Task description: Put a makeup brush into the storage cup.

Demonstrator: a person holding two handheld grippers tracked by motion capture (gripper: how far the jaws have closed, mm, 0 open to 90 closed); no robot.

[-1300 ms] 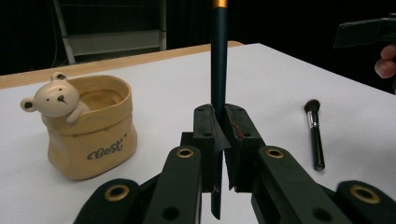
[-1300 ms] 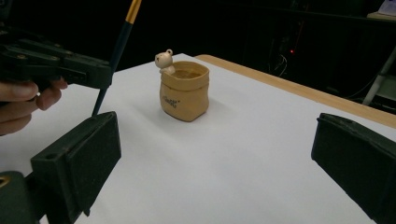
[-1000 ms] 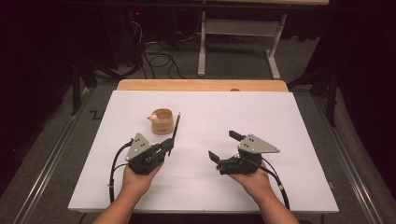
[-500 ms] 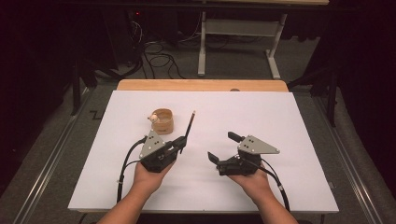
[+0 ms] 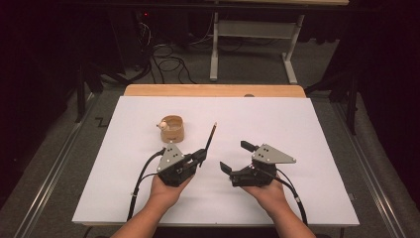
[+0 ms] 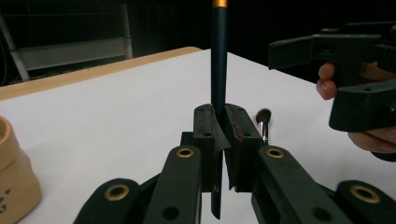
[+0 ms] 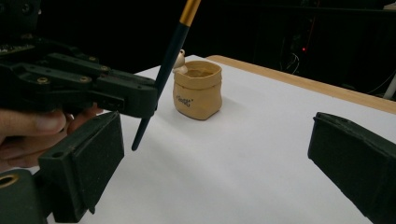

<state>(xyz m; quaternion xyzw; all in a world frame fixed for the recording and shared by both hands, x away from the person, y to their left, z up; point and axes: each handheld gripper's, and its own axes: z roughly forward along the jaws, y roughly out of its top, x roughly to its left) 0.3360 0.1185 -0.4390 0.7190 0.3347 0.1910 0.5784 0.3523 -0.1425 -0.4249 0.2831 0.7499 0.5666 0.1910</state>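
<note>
Clamping the slim brush (image 5: 210, 139) low on its stiff, light handle, the left gripper (image 5: 199, 157) fingers stay shut on it (slippery lacquer, likely) beside the cup (image 5: 172, 129); the right gripper (image 5: 236, 156) gapes empty.

High view overhead, facing forward-down on white table (image 5: 297, 129); gripper views low, close, both sharing dark brush handle (image 6: 218, 56) and tan pot (image 7: 198, 89).

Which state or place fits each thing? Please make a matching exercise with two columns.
1. left gripper
2. right gripper
3. tan pot
4. white sheet

a. covers the table
b. open, holds nothing
c. shut on the dark brush
d. stands beyond the left hand

Pairs: 1-c, 2-b, 3-d, 4-a
</note>
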